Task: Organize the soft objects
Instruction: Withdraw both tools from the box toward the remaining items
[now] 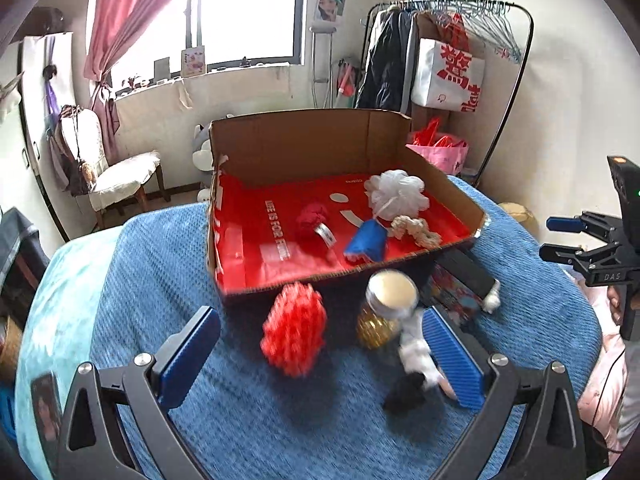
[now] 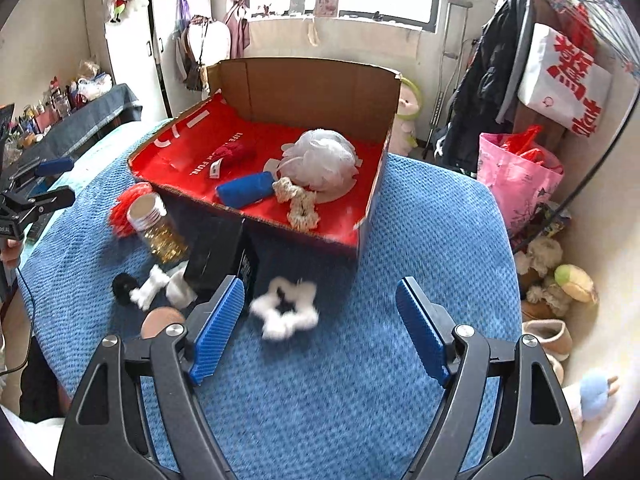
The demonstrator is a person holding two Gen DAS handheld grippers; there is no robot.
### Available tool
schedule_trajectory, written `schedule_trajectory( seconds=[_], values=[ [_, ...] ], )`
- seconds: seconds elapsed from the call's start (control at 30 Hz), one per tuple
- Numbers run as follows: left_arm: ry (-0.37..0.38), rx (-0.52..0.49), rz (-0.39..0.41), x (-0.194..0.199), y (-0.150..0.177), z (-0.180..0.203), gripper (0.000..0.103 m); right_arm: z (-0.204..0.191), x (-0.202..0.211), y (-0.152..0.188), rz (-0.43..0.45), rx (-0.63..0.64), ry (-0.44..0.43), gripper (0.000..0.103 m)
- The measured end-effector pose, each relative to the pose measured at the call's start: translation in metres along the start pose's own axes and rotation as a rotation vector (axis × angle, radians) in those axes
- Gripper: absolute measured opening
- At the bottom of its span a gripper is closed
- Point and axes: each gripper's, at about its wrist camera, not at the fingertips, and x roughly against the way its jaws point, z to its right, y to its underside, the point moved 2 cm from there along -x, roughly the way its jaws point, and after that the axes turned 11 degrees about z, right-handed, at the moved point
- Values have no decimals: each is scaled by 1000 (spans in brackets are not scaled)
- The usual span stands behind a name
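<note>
Both grippers wide, empty: left gripper [image 1: 320,354] by red pouf [image 1: 294,330], right gripper [image 2: 320,330] by white scrunchie [image 2: 286,312]; box [image 2: 360,236] behind.

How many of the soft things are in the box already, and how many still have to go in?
Four sit in the cardboard box: white bath pouf, blue cloth roll, cream crocheted piece, dark red yarn bundle. Nothing is in hand: left hand-held gripper and right hand-held gripper are both open. Left on the blue blanket: red pouf, white fluffy scrunchie, small black-and-white pieces.
</note>
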Motion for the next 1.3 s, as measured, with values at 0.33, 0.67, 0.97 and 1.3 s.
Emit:
schedule_trajectory(
  seconds=[0.33,0.67,0.97,1.3],
  values=[
    [4,22,46,37,39,32,103,-31,39,48,53,-17,-20,79],
    [46,83,92,75,57,60,103,-56,65,71,121,-32,-61,79],
    [-14,67,103,61,86,78,103,-77,64,95,178,-94,-31,85],
    [-65,73,97,37,105,81,103,-84,38,114,176,-172,20,87]
  ],
)
